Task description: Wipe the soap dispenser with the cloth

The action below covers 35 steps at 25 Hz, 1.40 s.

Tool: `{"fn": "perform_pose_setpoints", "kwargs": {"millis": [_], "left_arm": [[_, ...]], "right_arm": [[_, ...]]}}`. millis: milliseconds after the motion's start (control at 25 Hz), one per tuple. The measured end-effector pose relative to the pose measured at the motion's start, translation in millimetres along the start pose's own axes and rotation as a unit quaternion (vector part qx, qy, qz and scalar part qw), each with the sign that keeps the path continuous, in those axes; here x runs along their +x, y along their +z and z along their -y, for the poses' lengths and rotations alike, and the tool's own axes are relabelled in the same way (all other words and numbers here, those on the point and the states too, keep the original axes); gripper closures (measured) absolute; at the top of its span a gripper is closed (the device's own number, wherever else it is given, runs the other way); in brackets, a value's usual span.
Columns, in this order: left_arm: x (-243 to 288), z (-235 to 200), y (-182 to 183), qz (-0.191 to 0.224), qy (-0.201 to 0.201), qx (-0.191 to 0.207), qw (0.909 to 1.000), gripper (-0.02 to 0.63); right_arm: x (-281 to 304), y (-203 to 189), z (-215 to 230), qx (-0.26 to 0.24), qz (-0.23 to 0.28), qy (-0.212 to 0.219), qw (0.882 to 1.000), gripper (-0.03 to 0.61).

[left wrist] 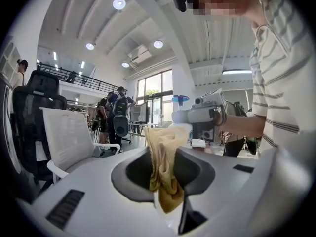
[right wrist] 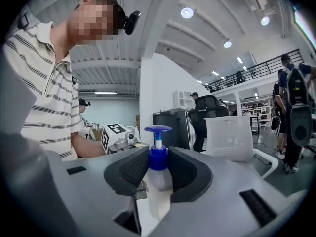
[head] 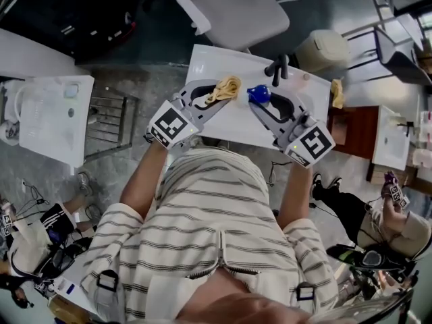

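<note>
Left tool (left wrist: 163, 158) tight on cloth (left wrist: 167, 184), right tool (right wrist: 158, 168) on soap dispenser (right wrist: 158, 180), overhead only pump (head: 258, 94)

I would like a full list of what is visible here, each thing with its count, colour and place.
soap dispenser: 1, blue pump, pale bottle, held at right
cloth: 1, yellow, held at left
table: 1, white, under both
chair: 1, white, beyond table
second cloth: 1, yellow, by table's right end
dark object: 1, black, table's far edge
left gripper: 1, grey, shut on cloth
right gripper: 1, grey, shut on soap dispenser
</note>
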<state>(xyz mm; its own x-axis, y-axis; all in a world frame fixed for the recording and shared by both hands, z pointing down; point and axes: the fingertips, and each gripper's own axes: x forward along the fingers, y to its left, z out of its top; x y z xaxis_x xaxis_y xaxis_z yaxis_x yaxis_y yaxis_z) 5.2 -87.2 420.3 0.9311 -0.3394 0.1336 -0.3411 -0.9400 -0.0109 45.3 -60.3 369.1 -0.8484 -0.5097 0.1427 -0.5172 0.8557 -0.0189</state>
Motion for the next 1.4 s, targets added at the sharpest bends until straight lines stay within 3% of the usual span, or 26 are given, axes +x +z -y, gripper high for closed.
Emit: {"fn": "perform_pose_setpoints", "kwargs": {"millis": [200,440,600,800,1040,1400], "left_arm": [[4,7,-2,-0.016,-0.039,0.021,0.9989,0.518],[4,20,-2,-0.014,-0.104,0.017,0.9944,0.52],[1,39,0,-0.018,-0.157,0.027,0.9871,0.523],[2,41,-5,-0.03,-0.199,0.036,0.9789,0.523],[3,57,-13,-0.044,-0.267,0.047,0.9615,0.523],[3,62,-16,-0.031,-0.328,0.021,0.944,0.525]], "right_arm": [[0,-8,-9,0.008,-0.001,0.042,0.999,0.454],[-7,-11,-18,0.024,0.012,0.092,0.995,0.454],[-18,-10,-34,0.035,0.029,0.146,0.988,0.456],[-14,-10,-39,0.034,0.027,0.17,0.985,0.456],[-14,5,-56,0.045,0.046,0.225,0.972,0.456],[-14,8,-62,0.047,0.048,0.249,0.966,0.456]]}}
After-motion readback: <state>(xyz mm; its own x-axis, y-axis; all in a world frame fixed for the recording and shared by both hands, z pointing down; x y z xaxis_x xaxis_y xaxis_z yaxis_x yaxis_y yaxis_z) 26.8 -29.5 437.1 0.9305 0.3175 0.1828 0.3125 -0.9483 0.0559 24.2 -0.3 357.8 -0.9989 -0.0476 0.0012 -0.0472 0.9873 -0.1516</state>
